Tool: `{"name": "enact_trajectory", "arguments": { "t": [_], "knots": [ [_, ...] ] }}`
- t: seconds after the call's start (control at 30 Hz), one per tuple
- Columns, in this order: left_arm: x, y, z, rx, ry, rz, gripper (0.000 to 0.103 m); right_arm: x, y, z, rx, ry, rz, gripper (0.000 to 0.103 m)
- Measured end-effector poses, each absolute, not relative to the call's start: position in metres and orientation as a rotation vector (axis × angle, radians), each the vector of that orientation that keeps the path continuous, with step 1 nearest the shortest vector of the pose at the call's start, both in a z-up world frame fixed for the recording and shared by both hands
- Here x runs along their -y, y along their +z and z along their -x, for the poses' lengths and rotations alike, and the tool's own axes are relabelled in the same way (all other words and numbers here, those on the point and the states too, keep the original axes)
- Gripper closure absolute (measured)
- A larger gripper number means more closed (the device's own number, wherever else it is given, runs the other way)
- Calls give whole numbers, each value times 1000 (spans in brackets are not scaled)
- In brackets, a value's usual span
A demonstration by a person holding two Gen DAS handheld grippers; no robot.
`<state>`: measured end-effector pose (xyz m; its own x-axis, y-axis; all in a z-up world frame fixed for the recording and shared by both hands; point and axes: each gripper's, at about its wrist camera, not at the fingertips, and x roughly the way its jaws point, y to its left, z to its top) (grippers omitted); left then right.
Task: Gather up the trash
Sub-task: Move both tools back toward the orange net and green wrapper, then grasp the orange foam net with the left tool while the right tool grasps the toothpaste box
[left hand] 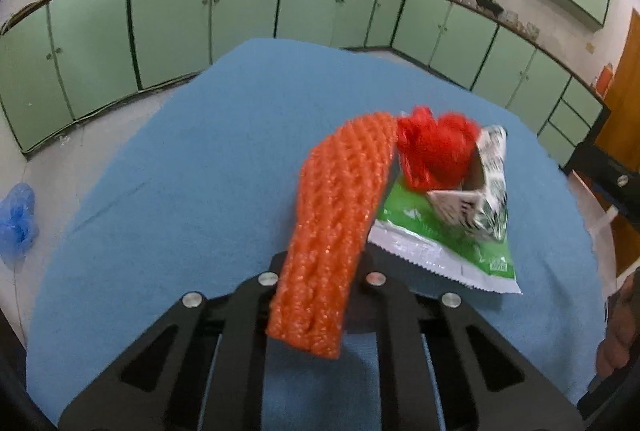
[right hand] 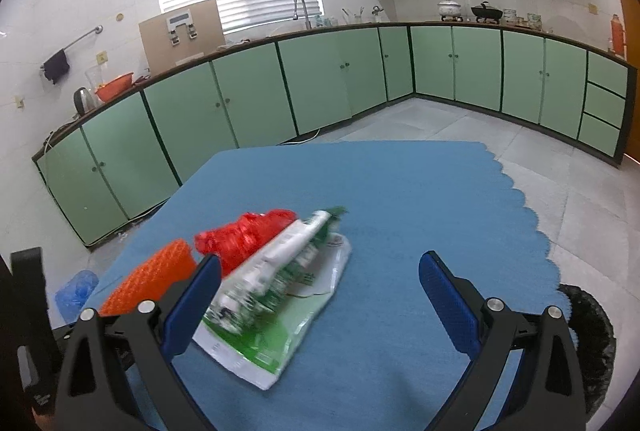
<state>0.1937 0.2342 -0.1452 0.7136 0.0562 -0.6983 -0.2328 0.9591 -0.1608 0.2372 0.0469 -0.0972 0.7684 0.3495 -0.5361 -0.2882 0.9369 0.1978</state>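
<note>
Lying in a small heap on the blue-covered desk: an orange foam net sleeve, a crumpled red plastic bag, a green and white snack wrapper flattened underneath, and a torn green-printed carton resting on top of the wrapper, just beside the red bag. Pinching the near end of the orange foam net sleeve with the left gripper, jaws closed on its ribbed, shiny mesh, the far end arching up toward the red bag. Hovering with the right gripper jaws spread wide, blue pads apart, the left pad just beside the carton, gripping nothing.
</note>
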Motion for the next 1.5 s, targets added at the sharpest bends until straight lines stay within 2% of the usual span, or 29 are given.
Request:
{"name": "enact_trajectory", "arguments": {
  "t": [0.23,0.7,0.97,1.23,1.5],
  "knots": [
    [-228,-119,-182,-633,246,185,94,-70,-102,-241,-619,346,-118,7],
    [-235,-136,-192,-686,231,218,94,-93,-138,-268,-753,232,-107,10],
    [-230,-135,-200,-698,187,227,94,-67,-141,-263,-779,208,-67,11],
    [-214,-138,-201,-705,156,211,94,-33,-145,-267,-843,219,-203,11],
    [-215,-139,-204,-705,175,202,94,-51,-149,-280,-851,264,-219,13]
  ]
}}
